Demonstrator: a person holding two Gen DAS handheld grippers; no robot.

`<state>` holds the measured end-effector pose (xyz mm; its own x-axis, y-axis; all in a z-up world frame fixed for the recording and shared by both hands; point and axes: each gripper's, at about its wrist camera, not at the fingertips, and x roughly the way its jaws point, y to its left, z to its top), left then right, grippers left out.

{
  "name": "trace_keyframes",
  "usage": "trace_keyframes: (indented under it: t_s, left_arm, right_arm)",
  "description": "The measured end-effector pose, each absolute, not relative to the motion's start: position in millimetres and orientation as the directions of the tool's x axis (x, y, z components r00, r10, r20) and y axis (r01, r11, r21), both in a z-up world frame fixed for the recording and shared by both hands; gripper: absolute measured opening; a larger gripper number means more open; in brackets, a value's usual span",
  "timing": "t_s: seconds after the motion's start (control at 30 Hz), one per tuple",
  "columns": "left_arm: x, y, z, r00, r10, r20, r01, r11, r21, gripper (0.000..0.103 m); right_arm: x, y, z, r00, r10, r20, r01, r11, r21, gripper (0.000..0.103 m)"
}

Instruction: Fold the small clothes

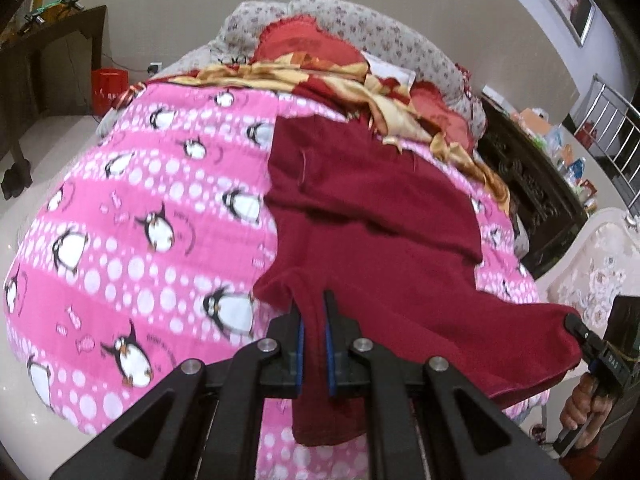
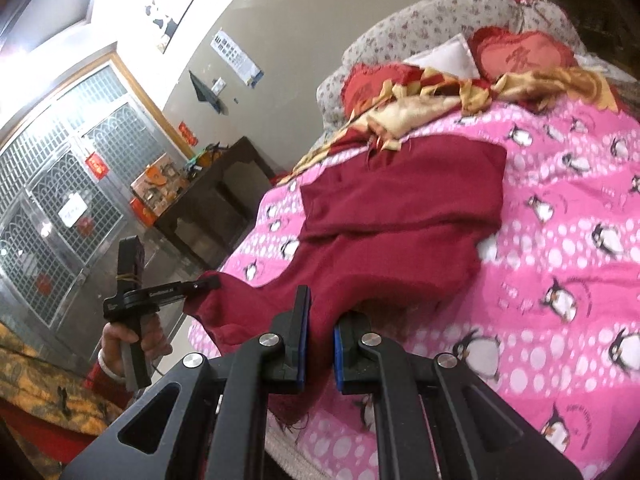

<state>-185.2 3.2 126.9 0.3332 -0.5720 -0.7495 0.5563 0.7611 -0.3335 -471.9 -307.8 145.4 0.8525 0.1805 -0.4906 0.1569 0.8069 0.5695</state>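
Observation:
A dark red garment (image 1: 380, 216) lies spread on the pink penguin bedcover (image 1: 140, 200), its far part folded over. My left gripper (image 1: 314, 312) is shut on the garment's near left corner, cloth pinched between the blue pads. My right gripper (image 2: 320, 308) is shut on the other near corner of the same garment (image 2: 392, 216). The right gripper also shows at the right edge of the left wrist view (image 1: 576, 326), clamped on the cloth. The left gripper shows in the right wrist view (image 2: 210, 283), holding the corner out past the bed edge.
Red heart pillows (image 2: 516, 56) and a gold and red blanket (image 1: 320, 72) lie at the bed's head. A dark wooden table (image 2: 224, 196) stands beside the bed. A dark carved cabinet (image 1: 532, 192) and a pale padded chair (image 1: 592, 276) stand on the other side.

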Motion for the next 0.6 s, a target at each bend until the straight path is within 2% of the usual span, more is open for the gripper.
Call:
trace_keyframes:
  t_s: [0.37,0.6]
  left_arm:
    - [-169,-9,139,0.387,-0.573,-0.723,0.555,0.770,-0.314,0.008]
    - [-160,-18,145,0.417,-0.570,-0.707,0.553,0.777,-0.300,0.008]
  right_arm:
    - [-467,-324,153,0.894,0.110,-0.434,0.186,0.790,0.584,0.021]
    - [-452,-337,154,0.892,0.056,-0.448,0.230,0.797,0.559,0.021]
